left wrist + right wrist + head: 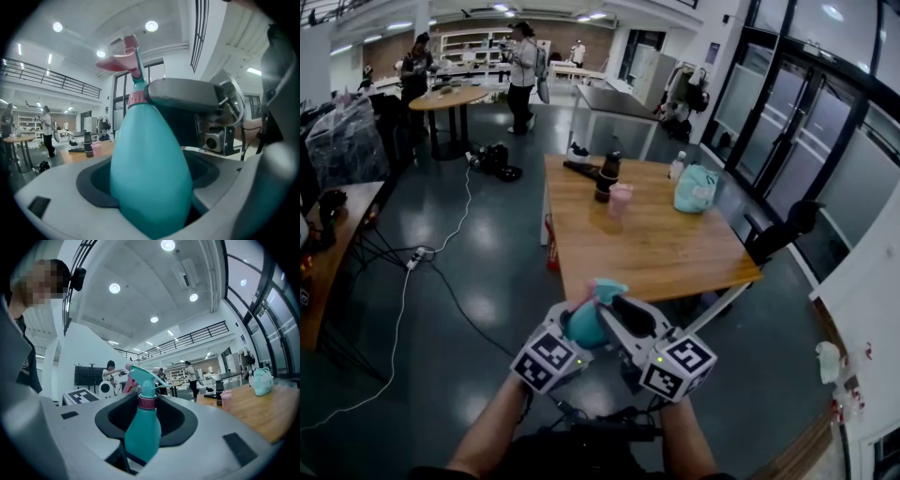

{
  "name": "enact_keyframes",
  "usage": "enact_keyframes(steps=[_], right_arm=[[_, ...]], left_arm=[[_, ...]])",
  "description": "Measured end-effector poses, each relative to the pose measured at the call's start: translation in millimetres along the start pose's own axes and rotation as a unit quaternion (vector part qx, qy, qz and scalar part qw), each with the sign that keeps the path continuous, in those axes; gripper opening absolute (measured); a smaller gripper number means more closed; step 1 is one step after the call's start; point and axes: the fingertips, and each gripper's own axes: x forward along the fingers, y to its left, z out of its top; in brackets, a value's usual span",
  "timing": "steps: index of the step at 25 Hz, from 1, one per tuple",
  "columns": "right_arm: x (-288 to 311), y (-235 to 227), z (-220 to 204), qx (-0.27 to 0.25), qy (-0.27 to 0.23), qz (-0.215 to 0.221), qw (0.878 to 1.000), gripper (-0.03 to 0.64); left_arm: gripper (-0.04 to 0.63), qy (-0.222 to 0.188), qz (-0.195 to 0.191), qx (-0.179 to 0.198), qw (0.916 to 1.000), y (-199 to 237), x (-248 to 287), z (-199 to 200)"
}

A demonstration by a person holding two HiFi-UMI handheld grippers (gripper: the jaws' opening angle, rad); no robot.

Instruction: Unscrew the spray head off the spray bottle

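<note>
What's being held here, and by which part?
Left gripper grips the spray bottle by its body. Right gripper: jaws flank the collar, gaps showing, not clamped.

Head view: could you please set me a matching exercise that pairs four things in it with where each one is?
Things:
1. spray bottle
2. pink cup
3. mint-green bag
4. white power strip

Places:
A. on the floor, left of the wooden table
B. on the table, beside the dark flask
C. held up in front of the person, off the table
D. on the table, near its far right corner

Pairs: 1-C, 2-B, 3-D, 4-A.
</note>
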Motion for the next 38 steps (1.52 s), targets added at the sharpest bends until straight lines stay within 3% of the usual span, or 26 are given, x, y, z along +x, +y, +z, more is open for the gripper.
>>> enact_keyframes(steps=[9, 15, 17, 21, 26, 33, 38], right_arm=[[-18, 16, 11, -0.002, -0.015, 0.123, 0.992, 0.133], [-24, 25, 18, -0.01, -0.027, 0.172, 0.985, 0.133], [-22, 23, 19, -0.014, -0.031, 0.154, 0.987, 0.14], [-16, 9, 22, 0.006, -0.051, 0.091, 0.995, 0.141], [-7, 4, 16, 0.027, -0.056, 0.044, 0.997, 0.141], [-1, 2, 11, 0.019, -0.053, 0.006, 0.998, 0.141], [-4, 4, 14, 0.005, -0.05, 0.022, 0.998, 0.141]], left_arm=[[0.424, -0.028, -0.126, 0.001, 0.9916, -32, -14, 15], [0.423, -0.052, -0.168, 0.001, 0.9844, -43, -21, 26], [0.423, -0.055, -0.15, -0.004, 0.9871, -37, -20, 27], [0.425, -0.037, -0.068, -0.005, 0.997, -12, -12, 20], [0.424, -0.024, -0.012, -0.009, 0.9996, 3, -9, 14], [0.424, -0.019, 0.003, -0.009, 0.9998, 1, -3, 15], [0.425, -0.023, -0.015, -0.006, 0.9996, -4, -4, 19]])
